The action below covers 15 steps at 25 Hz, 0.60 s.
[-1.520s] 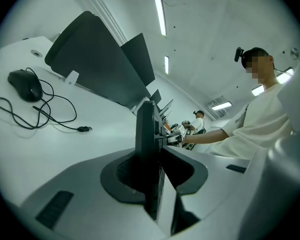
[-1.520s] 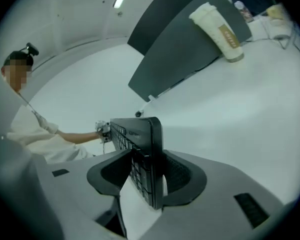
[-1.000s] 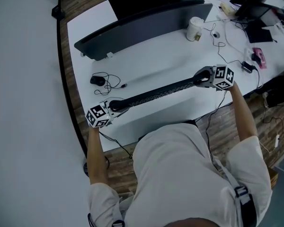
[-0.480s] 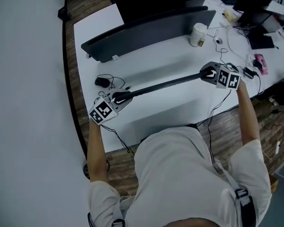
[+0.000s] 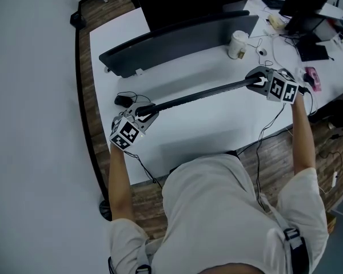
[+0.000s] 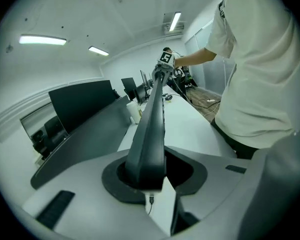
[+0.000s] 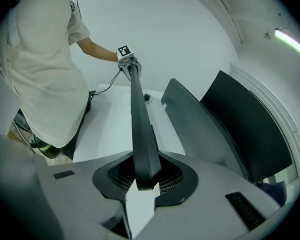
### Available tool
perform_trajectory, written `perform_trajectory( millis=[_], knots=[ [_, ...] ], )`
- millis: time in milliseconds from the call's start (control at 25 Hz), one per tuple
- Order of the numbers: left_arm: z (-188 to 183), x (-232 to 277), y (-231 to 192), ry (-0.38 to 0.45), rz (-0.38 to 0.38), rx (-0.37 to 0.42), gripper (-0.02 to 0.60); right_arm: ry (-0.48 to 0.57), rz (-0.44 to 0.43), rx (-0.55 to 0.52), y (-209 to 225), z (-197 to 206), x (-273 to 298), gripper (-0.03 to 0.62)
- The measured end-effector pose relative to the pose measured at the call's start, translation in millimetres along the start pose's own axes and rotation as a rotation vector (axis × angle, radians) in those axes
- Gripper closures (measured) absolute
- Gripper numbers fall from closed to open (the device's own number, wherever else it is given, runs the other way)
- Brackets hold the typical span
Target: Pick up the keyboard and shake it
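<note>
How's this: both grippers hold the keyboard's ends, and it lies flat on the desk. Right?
Not flat: the left gripper view shows the keyboard up off the desk. The left gripper and the right gripper, its jaws just closed further, do hold its ends.

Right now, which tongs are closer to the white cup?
Right. The right tongs, which just tightened on one end of the keyboard, sit close to the cup on the person's side; the left tongs grip the other end, far off.
</note>
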<state>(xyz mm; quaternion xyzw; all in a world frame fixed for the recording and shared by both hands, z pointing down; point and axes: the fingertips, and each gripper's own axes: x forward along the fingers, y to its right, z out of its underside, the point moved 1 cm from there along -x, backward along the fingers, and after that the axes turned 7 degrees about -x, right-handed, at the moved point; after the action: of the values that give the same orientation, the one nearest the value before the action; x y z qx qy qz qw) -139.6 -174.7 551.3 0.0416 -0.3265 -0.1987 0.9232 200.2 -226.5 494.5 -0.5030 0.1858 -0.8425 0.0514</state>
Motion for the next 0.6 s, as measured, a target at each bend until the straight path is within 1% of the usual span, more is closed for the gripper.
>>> perform_trajectory(
  millis=[120,240,360,480,600],
  knots=[
    [-4,2,-7,-0.006,-0.063,0.037,0.474,-0.023,0.053,-0.033,4,-3,-7,0.479],
    [-5,5,-12,-0.026,-0.095,0.04,0.474,-0.066,0.108,-0.09,14,-10,-20,0.479],
    [-3,11,-16,-0.083,-0.143,0.104,0.482,-0.119,0.171,-0.173,32,-23,-34,0.478],
    [-1,13,-23,-0.119,-0.221,0.151,0.483,-0.166,0.239,-0.261,45,-42,-48,0.477],
    [0,7,-35,-0.121,-0.332,0.151,0.485,-0.194,0.319,-0.35,57,-63,-58,0.476]
  ],
)
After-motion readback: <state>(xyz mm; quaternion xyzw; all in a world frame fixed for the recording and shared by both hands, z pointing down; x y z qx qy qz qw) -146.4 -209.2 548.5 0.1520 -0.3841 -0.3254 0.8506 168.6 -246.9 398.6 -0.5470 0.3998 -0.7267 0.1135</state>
